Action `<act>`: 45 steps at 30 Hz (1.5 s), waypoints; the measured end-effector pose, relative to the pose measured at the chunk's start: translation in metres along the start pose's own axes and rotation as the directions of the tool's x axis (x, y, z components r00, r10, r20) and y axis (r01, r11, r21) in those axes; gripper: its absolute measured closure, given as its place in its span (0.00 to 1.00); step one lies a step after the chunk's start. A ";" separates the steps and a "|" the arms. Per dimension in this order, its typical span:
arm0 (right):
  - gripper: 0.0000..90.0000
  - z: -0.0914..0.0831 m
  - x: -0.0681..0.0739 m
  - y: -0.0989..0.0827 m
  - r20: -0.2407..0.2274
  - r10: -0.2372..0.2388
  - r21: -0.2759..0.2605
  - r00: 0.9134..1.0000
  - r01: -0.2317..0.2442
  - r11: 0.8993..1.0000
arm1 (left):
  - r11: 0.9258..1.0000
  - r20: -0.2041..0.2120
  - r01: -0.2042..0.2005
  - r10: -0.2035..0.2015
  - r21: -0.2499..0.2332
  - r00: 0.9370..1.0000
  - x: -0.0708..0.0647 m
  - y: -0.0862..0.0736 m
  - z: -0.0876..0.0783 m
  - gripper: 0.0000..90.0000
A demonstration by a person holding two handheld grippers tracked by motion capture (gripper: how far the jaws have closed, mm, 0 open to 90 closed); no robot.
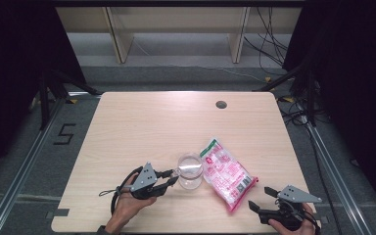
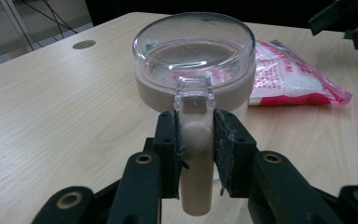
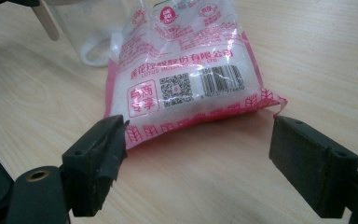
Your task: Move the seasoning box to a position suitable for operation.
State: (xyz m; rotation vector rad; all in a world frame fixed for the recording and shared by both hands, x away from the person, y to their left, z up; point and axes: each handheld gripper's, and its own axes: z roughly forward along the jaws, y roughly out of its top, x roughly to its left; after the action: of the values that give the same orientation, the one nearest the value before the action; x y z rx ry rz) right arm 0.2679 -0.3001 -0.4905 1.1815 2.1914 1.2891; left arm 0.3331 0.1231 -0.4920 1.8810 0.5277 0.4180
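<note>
I see clear lidded jar (image 2: 194, 70), upright, mid-table near edge; pink-white bag (image 1: 226, 173) flat just right, touching it.

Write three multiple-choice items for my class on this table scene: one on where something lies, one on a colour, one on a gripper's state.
1. Where does the bag lie relative to the clear jar?
A. On the jar's right
B. On the jar's left
C. Beneath the jar

2. Which colour edges the bag?
A. Blue
B. Pink
C. Green

3. How do the right gripper jaws stand?
A. Clamped on the bag
C. Shut on the jar
B. Spread apart, holding nothing

Key: 1 A, in the high view the bag lies right of the jar, close beside it. 2 B, pink borders frame its white contents. 3 B, the right gripper view shows both jaws wide apart in front of the bag, clear of it.
</note>
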 end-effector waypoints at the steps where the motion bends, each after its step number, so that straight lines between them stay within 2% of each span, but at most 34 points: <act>1: 0.22 0.000 0.000 0.000 0.000 0.000 0.000 1.000 0.000 1.000 | 1.000 -0.006 -0.002 0.002 0.004 1.000 0.001 0.001 0.000 0.79; 2: 0.22 0.000 0.000 0.000 0.003 -0.003 0.000 1.000 0.003 1.000 | 1.000 -0.003 -0.008 0.008 0.006 1.000 0.002 0.001 0.001 0.79; 3: 0.22 0.000 0.003 0.000 -0.009 0.035 0.017 0.999 -0.035 0.999 | 1.000 -0.008 -0.002 0.002 0.004 1.000 0.003 0.001 0.002 0.79; 4: 0.22 -0.001 0.003 0.000 -0.012 0.040 0.020 0.999 -0.040 0.999 | 1.000 -0.011 -0.008 0.009 0.007 1.000 0.004 0.001 0.002 0.79; 5: 0.22 -0.001 0.003 0.000 -0.011 0.041 0.021 0.999 -0.040 0.999 | 1.000 -0.008 0.009 -0.009 -0.007 1.000 0.005 0.000 0.004 0.79; 6: 0.22 0.000 0.003 0.000 -0.011 0.042 0.011 0.999 -0.042 0.999 | 1.000 -0.009 -0.009 0.009 -0.001 1.000 0.008 0.001 0.004 0.79; 8: 0.22 0.000 0.003 -0.001 -0.010 0.034 0.009 0.999 -0.034 0.999 | 1.000 -0.014 -0.014 0.015 0.005 1.000 0.011 0.002 0.004 0.79; 9: 0.22 0.000 0.000 0.000 0.000 0.001 0.003 1.000 -0.001 1.000 | 1.000 -0.014 -0.014 0.015 0.005 1.000 0.011 0.002 0.004 0.79; 10: 0.22 0.000 0.000 0.000 0.000 0.001 0.003 1.000 -0.001 1.000 | 1.000 -0.026 0.004 -0.004 0.008 1.000 0.011 0.002 0.005 0.79; 11: 0.22 0.000 0.000 0.000 -0.010 0.011 0.017 1.000 -0.011 1.000 | 1.000 -0.038 -0.023 0.023 0.009 0.999 0.013 0.003 0.007 0.79; 12: 0.22 0.000 0.000 0.000 -0.010 0.011 0.017 1.000 -0.011 1.000 | 1.000 -0.040 -0.001 0.002 0.008 0.999 0.013 0.002 0.008 0.79; 13: 0.22 0.000 0.000 0.000 -0.009 0.010 0.015 1.000 -0.010 1.000 | 1.000 -0.033 -0.019 0.019 0.004 0.999 0.017 0.003 0.009 0.79; 14: 0.22 0.001 0.002 -0.001 -0.008 0.027 0.007 1.000 -0.027 1.000 | 1.000 -0.032 0.013 -0.013 0.005 0.999 0.018 0.003 0.009 0.79; 15: 0.22 0.001 0.002 -0.001 -0.008 0.027 0.007 1.000 -0.027 1.000 | 1.000 -0.032 0.013 -0.013 0.005 0.999 0.018 0.003 0.009 0.79; 16: 0.22 0.000 0.000 0.000 -0.001 0.003 0.005 1.000 -0.003 1.000 | 1.000 -0.033 0.005 -0.005 0.000 0.999 0.021 0.003 0.010 0.79; 17: 0.22 0.001 0.001 -0.001 -0.016 0.022 0.008 1.000 -0.022 1.000 | 1.000 -0.030 0.001 -0.001 -0.001 1.000 0.022 0.003 0.011 0.79; 19: 0.22 0.001 0.001 -0.001 -0.014 0.022 0.007 1.000 -0.021 1.000 | 1.000 -0.032 0.011 -0.011 0.005 0.999 0.023 0.003 0.011 0.79; 21: 0.22 0.001 0.001 -0.001 -0.014 0.020 0.007 1.000 -0.020 1.000 | 1.000 -0.031 -0.009 0.009 0.008 0.999 0.026 0.004 0.011 0.79; 24: 0.22 0.001 0.001 -0.001 -0.009 0.019 0.007 1.000 -0.019 1.000 | 1.000 -0.042 0.004 -0.004 0.007 0.999 0.029 0.002 0.011 0.78; 25: 0.22 -0.001 0.003 -0.001 -0.009 0.048 0.025 0.999 -0.048 0.999 | 0.999 -0.063 -0.012 0.013 0.031 0.998 0.031 0.001 0.010 0.80; 26: 0.22 0.000 0.001 -0.001 -0.011 0.032 0.019 0.999 -0.032 0.999 | 0.999 -0.072 -0.013 0.016 0.038 0.997 0.032 0.000 0.010 0.80; 27: 0.22 0.001 0.001 -0.001 -0.016 0.027 0.009 0.999 -0.027 1.000 | 1.000 -0.060 0.023 -0.022 0.020 0.998 0.035 -0.002 0.011 0.80; 28: 0.22 0.001 0.001 -0.001 -0.016 0.028 0.009 0.999 -0.028 1.000 | 1.000 -0.062 0.005 -0.003 0.027 0.998 0.036 -0.002 0.010 0.80; 32: 0.22 0.000 -0.001 -0.002 -0.005 0.017 0.005 1.000 -0.017 1.000 | 0.999 -0.076 0.019 -0.017 0.026 0.997 0.040 -0.002 0.012 0.80; 34: 0.22 0.000 -0.002 -0.002 -0.008 0.019 0.003 1.000 -0.019 1.000 | 0.999 -0.068 0.030 -0.028 0.025 0.997 0.042 -0.003 0.013 0.80; 35: 0.22 -0.001 0.000 -0.002 -0.008 0.043 0.009 0.999 -0.042 0.999 | 1.000 -0.070 0.025 -0.024 0.018 0.997 0.042 -0.003 0.013 0.80; 36: 0.22 -0.001 -0.002 -0.002 -0.001 0.008 0.002 1.000 -0.008 1.000 | 1.000 -0.070 0.025 -0.024 0.018 0.997 0.042 -0.003 0.013 0.80; 38: 0.22 -0.001 -0.002 -0.002 0.000 0.011 0.003 1.000 -0.011 1.000 | 0.999 -0.086 0.015 -0.012 0.032 0.996 0.044 -0.003 0.012 0.80; 39: 0.22 -0.002 -0.003 -0.002 0.001 0.008 0.003 1.000 -0.008 1.000 | 0.999 -0.087 0.021 -0.018 0.029 0.996 0.044 -0.003 0.013 0.79; 40: 0.22 -0.002 0.001 -0.003 -0.005 0.062 0.013 0.998 -0.062 0.998 | 0.999 -0.082 0.023 -0.020 0.028 0.996 0.044 -0.003 0.013 0.79; 42: 0.22 -0.002 0.000 -0.003 -0.005 0.054 0.008 0.999 -0.054 0.998 | 1.000 -0.076 0.015 -0.014 0.023 0.997 0.045 -0.003 0.012 0.79; 43: 0.22 -0.002 0.000 -0.003 -0.006 0.054 0.008 0.998 -0.054 0.998 | 0.998 -0.079 0.055 -0.053 0.019 0.995 0.044 -0.004 0.012 0.78; 45: 0.22 -0.003 0.000 -0.003 -0.008 0.053 0.008 0.999 -0.053 0.999 | 0.997 -0.062 0.073 -0.071 0.018 0.996 0.046 -0.004 0.010 0.75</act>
State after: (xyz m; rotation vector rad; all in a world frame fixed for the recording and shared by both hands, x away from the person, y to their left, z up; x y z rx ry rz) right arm 0.2648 -0.3027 -0.4918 1.2471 2.1868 1.3095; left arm 0.3763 0.1408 -0.4973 1.8676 0.6410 0.4249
